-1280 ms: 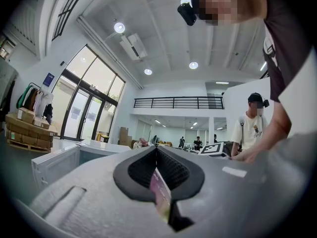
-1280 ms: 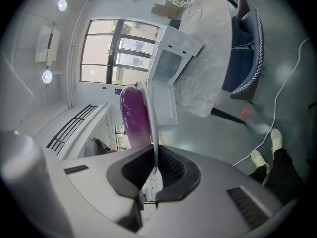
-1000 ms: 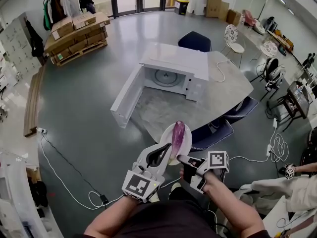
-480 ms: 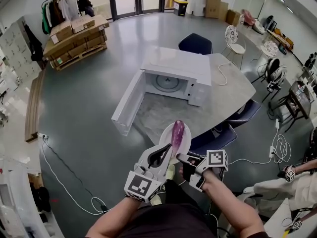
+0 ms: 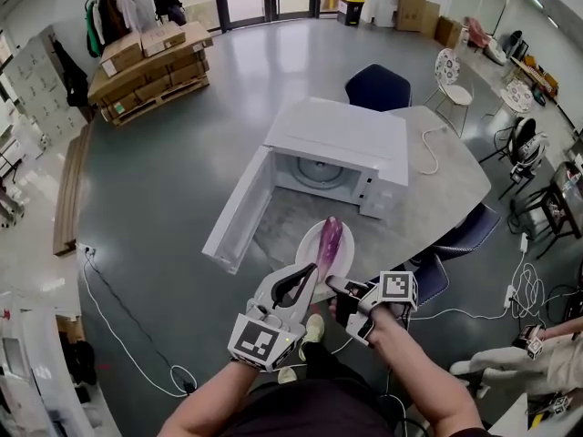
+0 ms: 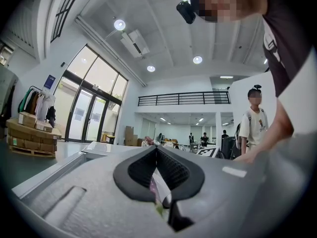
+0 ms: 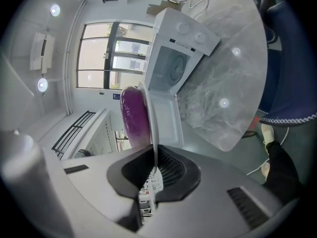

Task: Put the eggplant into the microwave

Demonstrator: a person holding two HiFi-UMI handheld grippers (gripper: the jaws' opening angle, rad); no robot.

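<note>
A purple eggplant [image 5: 329, 241] lies on a white plate [image 5: 314, 248] that both grippers carry above the near edge of the table. My left gripper [image 5: 307, 279] is shut on the plate's near-left rim, and my right gripper [image 5: 338, 290] is shut on its near-right rim. The white microwave [image 5: 344, 133] stands beyond on the table, its door [image 5: 239, 213] swung open to the left and its cavity facing me. In the right gripper view the plate [image 7: 151, 128] runs edge-on into the right gripper [image 7: 154, 170], with the eggplant [image 7: 132, 115] to its left and the microwave [image 7: 173, 63] ahead. The left gripper [image 6: 157, 175] pinches a thin white rim.
The grey marble table [image 5: 437, 185] has a white cable [image 5: 426, 148] beside the microwave. Blue chairs stand at its far side [image 5: 377, 86] and near right [image 5: 466, 233]. Cables [image 5: 118, 321] trail on the floor at left. Boxes on a pallet [image 5: 150, 62] stand far left.
Both grippers and the plate with the eggplant have come closer to the table and the open microwave. The grip on the plate is unchanged.
</note>
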